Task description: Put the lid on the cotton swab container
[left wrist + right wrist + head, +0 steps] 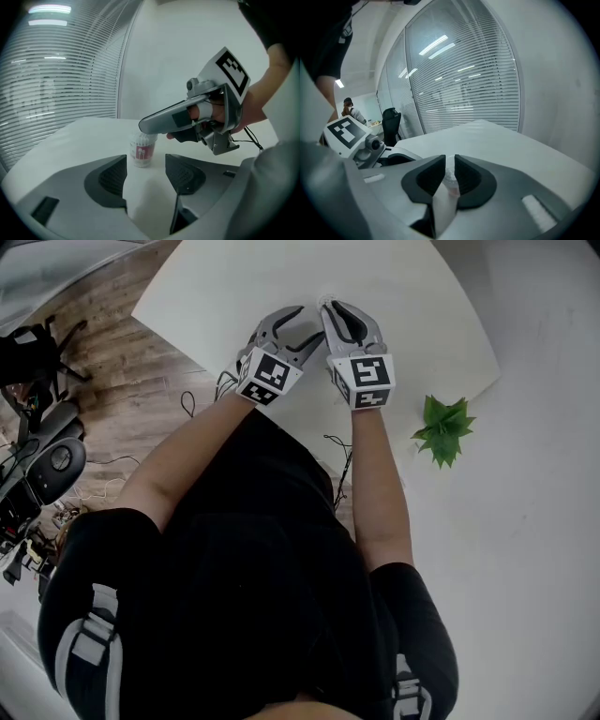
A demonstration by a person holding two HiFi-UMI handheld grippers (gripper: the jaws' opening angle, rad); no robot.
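Observation:
The cotton swab container (142, 149), a small clear tub with a pink label and white swabs inside, stands upright on the white table (84, 136). My left gripper (146, 171) is open, and the container stands just beyond its jaws without touching them. My right gripper (150, 125) reaches in from the right, its tips over the container's top. In the right gripper view the jaws (450, 173) stand narrow with a clear plastic lid (449, 179) pinched between the pads, and the pink label shows below. In the head view both grippers (309, 322) (330, 307) meet at the near table edge.
The table (234, 287) is round and white, with bare surface all around the container. A small green plant (443, 429) sits on the floor to the right. An office chair (42, 465) and cables lie on the wooden floor at the left. Blinds cover the glass wall (464, 84) behind.

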